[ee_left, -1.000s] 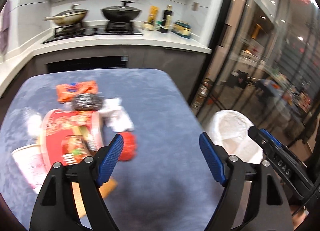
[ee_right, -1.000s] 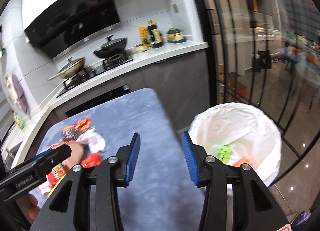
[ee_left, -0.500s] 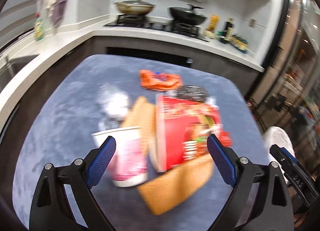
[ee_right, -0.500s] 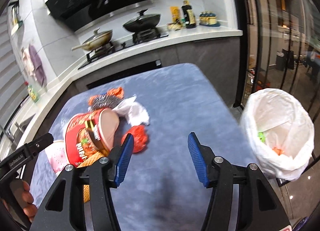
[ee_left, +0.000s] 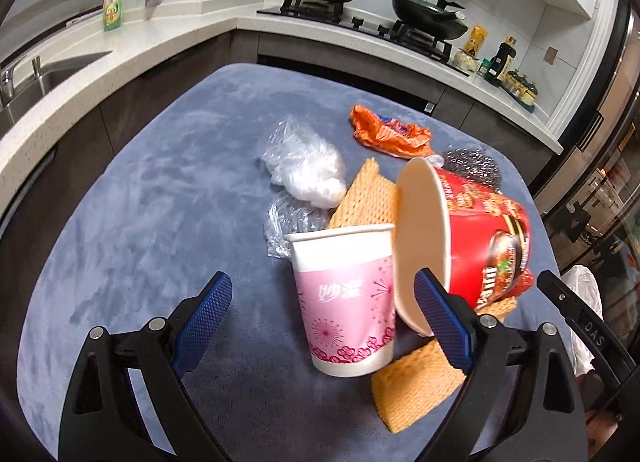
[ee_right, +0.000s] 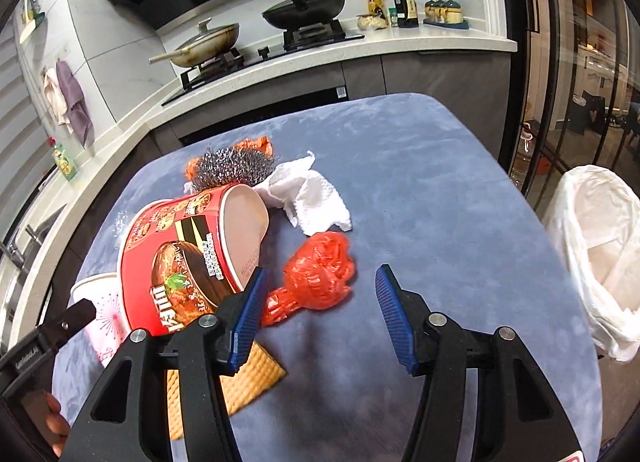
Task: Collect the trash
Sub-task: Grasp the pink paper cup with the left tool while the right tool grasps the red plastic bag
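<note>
Trash lies on a blue table (ee_left: 160,190). A pink paper cup (ee_left: 346,298) stands upright, touching a red noodle bowl (ee_left: 472,234) on its side. My left gripper (ee_left: 322,322) is open with the cup between its fingers, not touching. In the right wrist view my right gripper (ee_right: 320,314) is open and empty just short of a red crumpled bag (ee_right: 320,274). The noodle bowl (ee_right: 180,258) lies to its left, a white tissue (ee_right: 312,198) beyond. A white-lined bin (ee_right: 596,246) stands right of the table.
An orange mesh cloth (ee_left: 416,382), clear plastic bags (ee_left: 304,166), an orange wrapper (ee_left: 388,132) and a steel scourer (ee_right: 230,166) also lie on the table. A counter with stove and pans (ee_right: 304,10) runs behind. Glass doors stand at the right.
My left gripper has swung left from the table's right side and now frames the pink cup. My right gripper has swung from the bin to the table and neared the red bag.
</note>
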Demonstrator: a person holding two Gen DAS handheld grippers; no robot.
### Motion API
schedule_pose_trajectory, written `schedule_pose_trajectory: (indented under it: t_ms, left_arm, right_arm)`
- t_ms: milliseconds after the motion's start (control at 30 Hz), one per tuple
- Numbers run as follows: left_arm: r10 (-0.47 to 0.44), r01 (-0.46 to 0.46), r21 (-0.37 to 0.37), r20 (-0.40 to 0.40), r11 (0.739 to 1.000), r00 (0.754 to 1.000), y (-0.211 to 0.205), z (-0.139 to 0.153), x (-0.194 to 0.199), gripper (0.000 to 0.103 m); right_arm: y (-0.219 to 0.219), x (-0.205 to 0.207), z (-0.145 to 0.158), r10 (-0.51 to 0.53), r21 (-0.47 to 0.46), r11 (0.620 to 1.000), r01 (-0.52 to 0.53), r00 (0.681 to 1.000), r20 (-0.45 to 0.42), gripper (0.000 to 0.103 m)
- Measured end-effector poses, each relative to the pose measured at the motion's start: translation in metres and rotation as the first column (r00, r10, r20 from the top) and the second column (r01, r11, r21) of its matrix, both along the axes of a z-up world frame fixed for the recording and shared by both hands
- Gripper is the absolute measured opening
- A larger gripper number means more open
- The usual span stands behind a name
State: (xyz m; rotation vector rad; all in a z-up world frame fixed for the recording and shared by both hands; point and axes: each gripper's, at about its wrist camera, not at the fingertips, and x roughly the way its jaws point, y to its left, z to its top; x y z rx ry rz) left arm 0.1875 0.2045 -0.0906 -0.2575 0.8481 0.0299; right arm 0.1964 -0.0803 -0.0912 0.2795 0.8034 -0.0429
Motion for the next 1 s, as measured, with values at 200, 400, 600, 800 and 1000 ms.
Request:
schedule_pose_trajectory:
  t_ms: [200,400,600,800,1000]
  left_arm:
    - [0.001,-0.002,-0.019,-0.026,1.000,1.000,0.004,-0.010,0.009,0.088]
    - [-0.009,0.006,-0.048,-0.061,0.999,0.998,0.003,-0.022,0.015,0.088]
    - [-0.022,0.018,-0.051,-0.072,0.999,0.997,-0.001,-0.029,0.018,0.086]
    - [-0.066,0.059,-0.080,-0.094,0.995,0.993,-0.004,-0.032,0.020,0.065]
    - [-0.098,0.089,-0.093,-0.086,0.992,0.992,-0.007,-0.029,0.014,0.051]
  right_arm:
    - [0.009,0.014,-0.010,0.011,-0.018,1.000,-0.011,1.000,-0.019,0.055]
    - [0.011,0.025,-0.020,0.011,-0.022,1.000,-0.012,0.999,-0.043,0.055]
    - [0.007,0.030,-0.030,0.001,-0.018,1.000,-0.002,0.998,-0.068,0.053]
    - [0.009,0.032,-0.035,0.008,-0.017,1.000,-0.010,0.997,-0.083,0.037]
    - [0.007,0.025,-0.030,0.006,-0.014,1.000,-0.007,0.998,-0.065,0.029]
